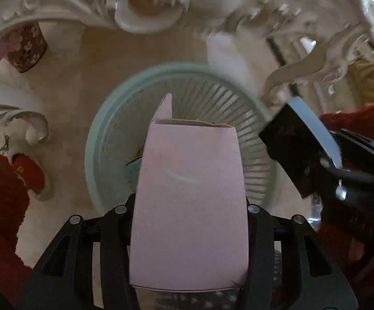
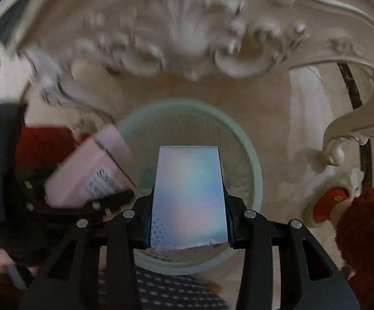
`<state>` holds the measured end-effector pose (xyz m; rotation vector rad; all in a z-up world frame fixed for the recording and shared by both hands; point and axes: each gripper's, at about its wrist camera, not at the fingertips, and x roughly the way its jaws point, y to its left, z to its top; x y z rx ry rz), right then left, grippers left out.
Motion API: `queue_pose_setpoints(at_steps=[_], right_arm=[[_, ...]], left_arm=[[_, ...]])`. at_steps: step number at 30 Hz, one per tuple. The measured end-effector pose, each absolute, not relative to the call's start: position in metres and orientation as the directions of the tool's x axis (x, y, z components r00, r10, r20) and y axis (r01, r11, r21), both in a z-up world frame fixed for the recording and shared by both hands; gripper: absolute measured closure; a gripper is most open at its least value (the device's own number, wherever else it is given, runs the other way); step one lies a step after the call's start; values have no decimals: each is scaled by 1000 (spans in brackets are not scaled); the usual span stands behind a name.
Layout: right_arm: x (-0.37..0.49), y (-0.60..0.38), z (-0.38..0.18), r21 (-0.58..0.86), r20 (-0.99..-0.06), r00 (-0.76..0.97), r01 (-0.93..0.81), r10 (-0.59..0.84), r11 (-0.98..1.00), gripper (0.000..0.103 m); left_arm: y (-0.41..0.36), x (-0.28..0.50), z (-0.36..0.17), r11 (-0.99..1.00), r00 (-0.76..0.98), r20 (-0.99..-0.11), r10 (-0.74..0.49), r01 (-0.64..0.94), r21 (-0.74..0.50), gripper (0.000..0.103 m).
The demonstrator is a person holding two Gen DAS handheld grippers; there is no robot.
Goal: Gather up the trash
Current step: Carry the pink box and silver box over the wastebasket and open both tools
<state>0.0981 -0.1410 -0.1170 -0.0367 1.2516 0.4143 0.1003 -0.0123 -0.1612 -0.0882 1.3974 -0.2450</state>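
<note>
Left tongs (image 1: 189, 232) hold pink box (image 1: 189, 196) over green bin (image 1: 251, 118); right tongs (image 2: 189, 230) hold shiny box (image 2: 189, 196) there too; best let go near middle, one by one.

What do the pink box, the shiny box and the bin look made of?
Pink box: matte paperboard, going by its folded flap.
Shiny box: glossy holographic card, given its rainbow sheen.
Bin: pale green slatted plastic, probably.

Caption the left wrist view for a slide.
Left gripper holds a pink carton above the pale green slatted bin, ornate white furniture behind.
</note>
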Motion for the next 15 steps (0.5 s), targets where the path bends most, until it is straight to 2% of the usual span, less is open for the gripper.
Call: queue_pose_setpoints(at_steps=[4,5,6,7,8,15], right_arm=[[100,-135,-121,201,-925,242,-346,295,916,63],[100,-135,-122,207,-923,240,-345,299,916,61],[101,-135,-125,208,-926,233,-339,296,918,49],[101,-137,-127,200,-931,233,-316,280,928,33],[97,-141,-130,188,-935,237,-298,263,936,29],[96,-160,-149,195,-949,208,-208,238,958,27]], left_arm=[[-13,99,-174,980,118,-977,-178,114,-165,53],[-11,100,-176,980,106,-977,-185,98,-175,39],[-10,100,-176,982,107,-979,-176,93,-166,19],[-10,102,-176,985,118,-981,-153,101,-141,13],[-13,101,-174,986,152,-978,-141,111,-125,8],[-6,106,-180,982,143,-973,-179,82,-169,8]])
